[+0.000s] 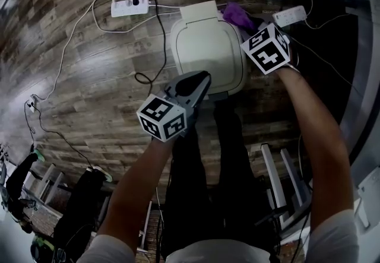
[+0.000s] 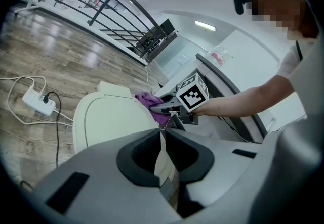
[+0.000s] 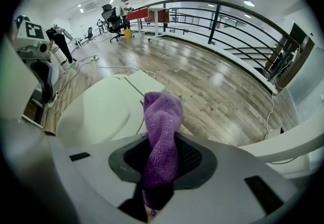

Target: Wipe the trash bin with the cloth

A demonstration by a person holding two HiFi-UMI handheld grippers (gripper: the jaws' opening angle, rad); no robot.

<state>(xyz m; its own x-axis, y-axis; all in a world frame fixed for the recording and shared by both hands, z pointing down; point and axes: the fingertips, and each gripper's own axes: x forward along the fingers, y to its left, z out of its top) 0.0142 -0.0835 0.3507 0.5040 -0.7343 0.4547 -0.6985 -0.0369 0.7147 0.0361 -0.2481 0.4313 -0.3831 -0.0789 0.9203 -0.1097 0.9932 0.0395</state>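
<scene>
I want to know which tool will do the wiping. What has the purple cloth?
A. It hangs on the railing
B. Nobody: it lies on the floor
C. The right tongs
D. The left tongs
C: the right tongs are shut on the cloth, which sticks out from between their jaws beside the bin.
</scene>
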